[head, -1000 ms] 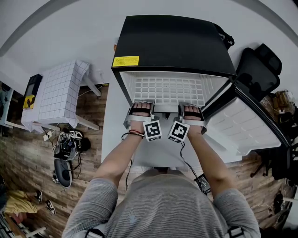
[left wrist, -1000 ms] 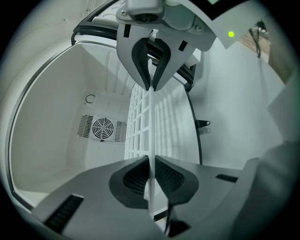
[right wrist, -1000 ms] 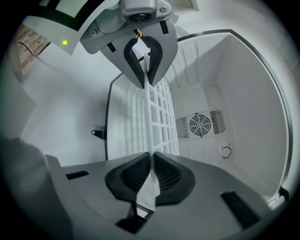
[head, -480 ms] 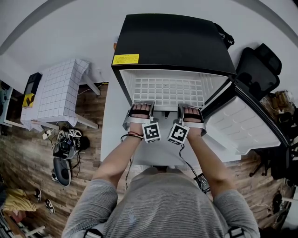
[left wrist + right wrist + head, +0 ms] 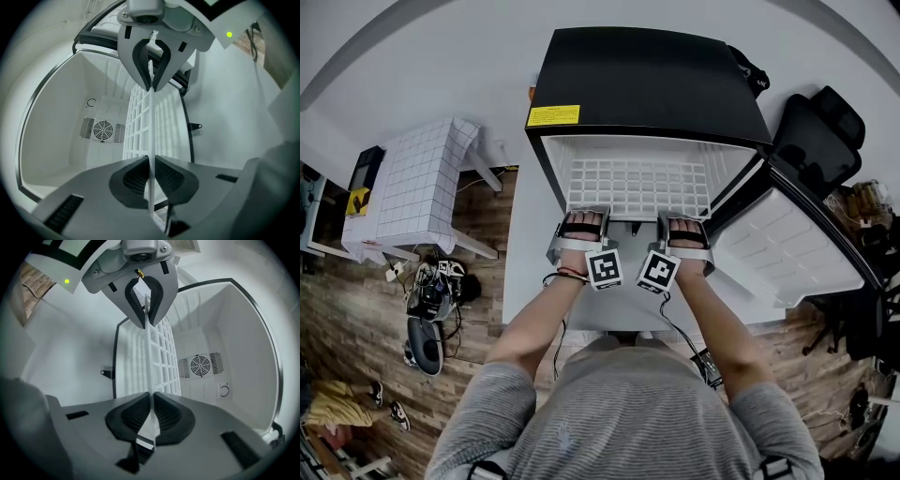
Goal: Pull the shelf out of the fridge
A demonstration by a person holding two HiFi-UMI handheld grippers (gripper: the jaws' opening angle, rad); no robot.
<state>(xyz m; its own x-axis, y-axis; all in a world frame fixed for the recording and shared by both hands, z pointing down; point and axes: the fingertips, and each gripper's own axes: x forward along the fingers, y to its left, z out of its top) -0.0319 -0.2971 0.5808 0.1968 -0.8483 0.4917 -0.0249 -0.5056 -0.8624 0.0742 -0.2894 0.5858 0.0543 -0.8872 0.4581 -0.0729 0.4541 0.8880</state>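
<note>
In the head view the left gripper [image 5: 583, 214] and the right gripper [image 5: 685, 217] sit side by side at the open fridge [image 5: 647, 84], and both reach the front edge of the white grid shelf [image 5: 637, 186]. The shelf lies just ahead of them, mostly inside the cabinet, and the door [image 5: 787, 253] hangs open off to the right gripper's outer side. In the left gripper view the jaws of the left gripper [image 5: 151, 174] are pinched on the thin front rim of the shelf [image 5: 149, 123], with the pads pressed to either face of it. The grid runs straight away from the tips toward the rear fan [image 5: 103, 130]. The right gripper view shows the same: the right gripper [image 5: 151, 416] is clamped on the rim of the shelf [image 5: 158, 357], and the fan [image 5: 200, 365] is beyond. The shelf looks barely started on its way out. To pull well, both hands should draw back together at one pace, in line with the side rails, so the shelf does not skew and jam. The pinch should be held firm, since the rim is slim and could slip from the pads.
</note>
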